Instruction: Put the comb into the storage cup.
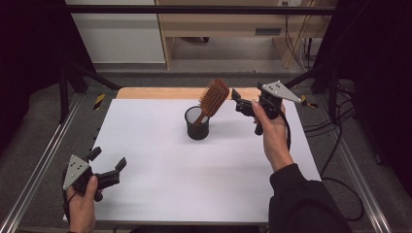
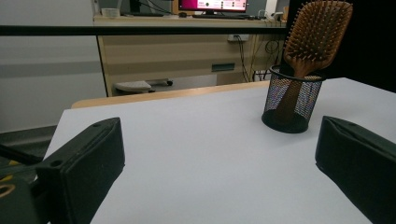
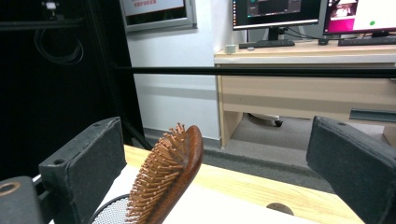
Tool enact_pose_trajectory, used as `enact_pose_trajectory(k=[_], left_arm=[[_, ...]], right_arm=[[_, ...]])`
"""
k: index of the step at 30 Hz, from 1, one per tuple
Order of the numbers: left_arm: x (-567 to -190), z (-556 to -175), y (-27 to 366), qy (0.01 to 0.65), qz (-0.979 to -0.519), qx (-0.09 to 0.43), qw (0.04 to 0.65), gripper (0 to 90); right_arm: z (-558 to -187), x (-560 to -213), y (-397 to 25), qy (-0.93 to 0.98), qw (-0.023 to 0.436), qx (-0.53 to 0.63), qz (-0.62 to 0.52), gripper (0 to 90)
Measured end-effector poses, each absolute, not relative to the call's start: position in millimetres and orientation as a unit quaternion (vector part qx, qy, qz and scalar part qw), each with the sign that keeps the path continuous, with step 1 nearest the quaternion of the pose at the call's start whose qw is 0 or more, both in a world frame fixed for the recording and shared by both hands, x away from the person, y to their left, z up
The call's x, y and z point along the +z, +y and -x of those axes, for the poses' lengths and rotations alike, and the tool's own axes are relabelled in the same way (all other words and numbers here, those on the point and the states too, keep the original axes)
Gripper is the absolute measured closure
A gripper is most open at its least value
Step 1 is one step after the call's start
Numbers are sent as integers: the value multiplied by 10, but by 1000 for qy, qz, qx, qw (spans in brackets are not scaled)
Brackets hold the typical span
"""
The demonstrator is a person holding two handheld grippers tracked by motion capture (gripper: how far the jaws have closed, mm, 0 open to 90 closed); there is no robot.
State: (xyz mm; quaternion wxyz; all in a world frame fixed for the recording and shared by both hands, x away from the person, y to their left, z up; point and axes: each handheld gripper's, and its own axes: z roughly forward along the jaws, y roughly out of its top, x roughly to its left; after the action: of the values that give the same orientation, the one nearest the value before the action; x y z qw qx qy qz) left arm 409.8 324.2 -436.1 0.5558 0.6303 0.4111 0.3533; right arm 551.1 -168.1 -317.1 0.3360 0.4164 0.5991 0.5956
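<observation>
Wooden and bristled, the hairbrush (image 1: 214,97) stood handle-down in a black mesh cup (image 1: 197,123) near the far middle of the white surface (image 1: 160,170), its head leaning toward the person's right and rising well above the cup's rim. The right claw (image 1: 236,99) was held in the air just beside that head, level with it, jaws wide apart and holding nothing; in the right gripper view the brush head (image 3: 168,175) sat low between the two black jaws, nearer one of them and not touching either. The left claw (image 1: 108,160) rested low at the near left corner of the surface, well apart from the cup, also spread open and empty.

The step in hand appeared to be either a grasp of the brush or a release just made; the pictures could not settle which. For a good grasp, the sound course seemed to be to bring the jaws a little lower and centre them on the head's narrow wooden edges, not on the bristle face, where the pads would slip. A lift straight along the handle's lean would probably keep the light cup from tipping or dragging. The left claw could steady the cup's rim if it began to rise with the handle.
</observation>
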Motion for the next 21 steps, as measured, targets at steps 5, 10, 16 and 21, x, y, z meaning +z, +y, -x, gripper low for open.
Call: enact_pose_trajectory(k=[5,10,16,21], left_arm=[[-4360,-4079,3247,411,-629,354,558,16],[-4360,-4083,3263,412,-626,354,559,16],[-4360,-4080,3268,411,-625,354,561,16],[-4357,-4077,3290,414,-622,355,562,16]], right_arm=[[-5459,-3160,-1726,593,346,596,-417,23],[-5411,-3132,-1776,590,348,600,-414,19],[-5355,-3096,-1855,582,350,605,-415,20],[-5285,-3063,-1922,579,360,606,-410,21]])
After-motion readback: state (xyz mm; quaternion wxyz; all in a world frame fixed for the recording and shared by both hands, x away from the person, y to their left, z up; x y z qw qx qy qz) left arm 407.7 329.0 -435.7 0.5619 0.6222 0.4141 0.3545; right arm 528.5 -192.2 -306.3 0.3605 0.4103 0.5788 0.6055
